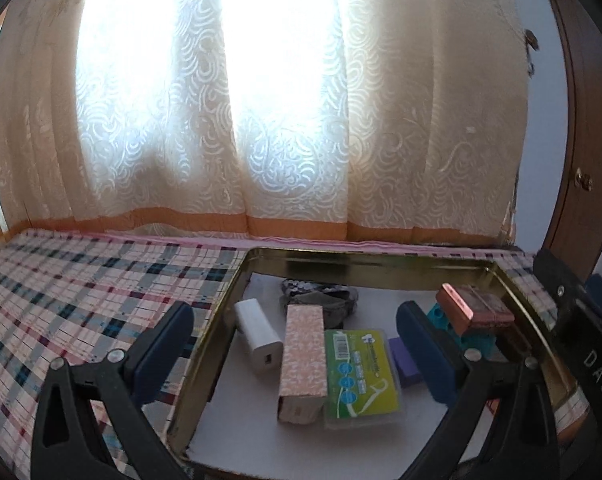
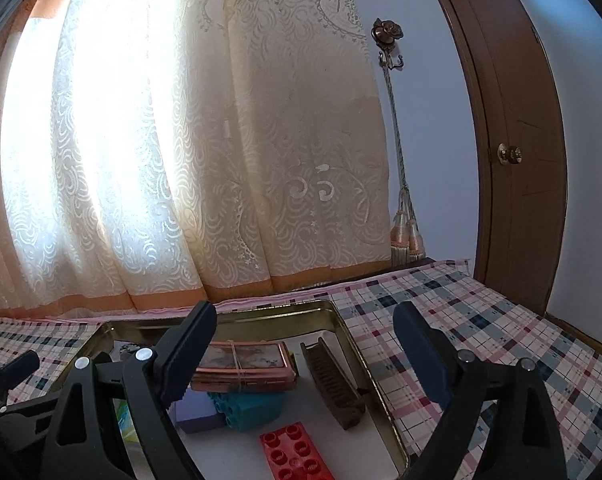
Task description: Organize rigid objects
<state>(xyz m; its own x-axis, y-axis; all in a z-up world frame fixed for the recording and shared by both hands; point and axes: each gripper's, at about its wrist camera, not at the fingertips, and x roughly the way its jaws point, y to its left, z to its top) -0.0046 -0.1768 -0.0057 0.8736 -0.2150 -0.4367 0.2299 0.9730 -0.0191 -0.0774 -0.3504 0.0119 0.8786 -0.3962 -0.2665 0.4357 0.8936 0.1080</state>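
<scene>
Now, left gripper (image 1: 293,344): jaws wide, holding nothing.
Right gripper (image 2: 305,352): jaws wide, holding nothing.
Tray (image 1: 237,280): holds charger (image 1: 257,336), patterned box (image 1: 303,356), red brick (image 2: 297,454).

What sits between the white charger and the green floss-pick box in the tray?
In the left wrist view, a pink patterned box lies between the white charger and the green floss-pick box, touching or nearly touching both.

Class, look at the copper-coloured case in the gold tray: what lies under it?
The copper-coloured case rests on a teal building block inside the gold tray. Whatever lies beneath the block's middle is covered.
</scene>
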